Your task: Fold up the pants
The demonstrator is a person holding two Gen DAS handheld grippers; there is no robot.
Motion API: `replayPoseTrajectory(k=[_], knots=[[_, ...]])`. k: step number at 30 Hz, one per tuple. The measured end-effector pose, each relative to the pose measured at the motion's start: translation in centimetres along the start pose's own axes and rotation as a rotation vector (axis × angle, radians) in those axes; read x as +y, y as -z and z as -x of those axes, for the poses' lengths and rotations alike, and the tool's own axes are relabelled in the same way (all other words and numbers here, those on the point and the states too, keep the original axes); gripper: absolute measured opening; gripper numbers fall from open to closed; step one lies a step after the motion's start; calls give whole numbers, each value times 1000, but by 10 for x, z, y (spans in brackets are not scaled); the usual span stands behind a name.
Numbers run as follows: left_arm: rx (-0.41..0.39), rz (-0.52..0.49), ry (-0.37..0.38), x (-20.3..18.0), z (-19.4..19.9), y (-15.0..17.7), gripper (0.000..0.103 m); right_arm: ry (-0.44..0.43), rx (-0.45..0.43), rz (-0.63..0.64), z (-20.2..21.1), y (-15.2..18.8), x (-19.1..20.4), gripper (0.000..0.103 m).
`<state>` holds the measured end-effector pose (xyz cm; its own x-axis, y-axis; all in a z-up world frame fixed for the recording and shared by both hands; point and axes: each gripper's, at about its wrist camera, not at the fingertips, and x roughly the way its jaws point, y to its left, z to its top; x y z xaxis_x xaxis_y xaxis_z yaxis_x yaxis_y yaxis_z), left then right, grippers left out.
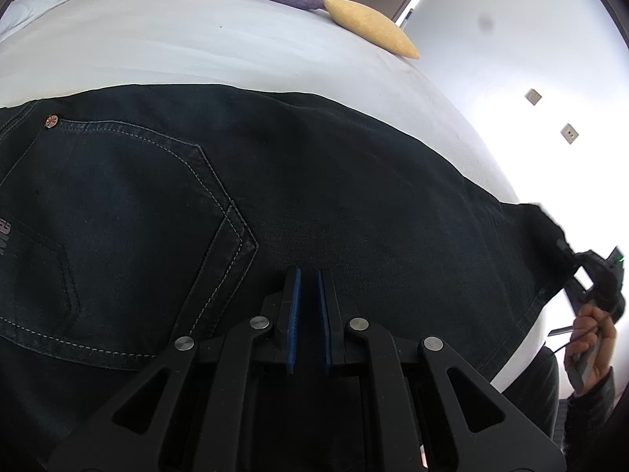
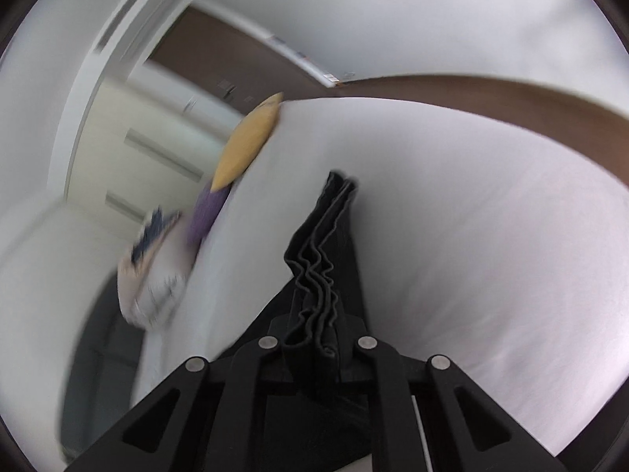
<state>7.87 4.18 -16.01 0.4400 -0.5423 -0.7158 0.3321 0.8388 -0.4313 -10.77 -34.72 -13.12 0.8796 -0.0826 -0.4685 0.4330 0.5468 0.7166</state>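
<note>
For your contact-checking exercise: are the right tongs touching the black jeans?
Touching. The right wrist view shows the right tongs clamped on a bunched, wavy hem of the black jeans.

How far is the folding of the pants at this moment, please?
Done: the black pants lie flat on the white bed, back pocket up. In hand: the right gripper is shut on bunched leg fabric, lifted off the bed; the left gripper hovers over the seat, holding nothing. Left: no cross fold shows yet.
</note>
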Motion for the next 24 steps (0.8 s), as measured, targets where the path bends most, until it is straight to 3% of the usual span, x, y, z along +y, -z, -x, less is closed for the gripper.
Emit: replayPoseTrajectory(k=[3,6,9,11,13,14,15,17,20,24], knots=[[-4,4,-13,-4,3,-2,9,1,51,280,-8,34,66,11],[0,38,27,-8,7,-4,9,50,104,603,-28,94,121,11],[4,56,75,-20,8,-8,9,187,159,856,-61,150,135,11],[16,74,120,-30,4,-12,9,253,175,935,-76,173,129,12],[33,102,166,-38,-2,-16,17,263,141,970,-73,180,129,12],[43,121,200,-43,-7,-19,31,268,130,985,-71,181,131,11],[51,136,230,-48,-12,-22,62,272,107,1008,-68,183,134,12],[47,167,293,-61,-19,-30,90,281,77,1049,-63,188,140,12],[104,184,386,-81,-36,-44,90,293,51,1088,-59,194,145,12],[195,161,365,-102,-62,-55,90,300,12,1131,-51,201,153,12]])
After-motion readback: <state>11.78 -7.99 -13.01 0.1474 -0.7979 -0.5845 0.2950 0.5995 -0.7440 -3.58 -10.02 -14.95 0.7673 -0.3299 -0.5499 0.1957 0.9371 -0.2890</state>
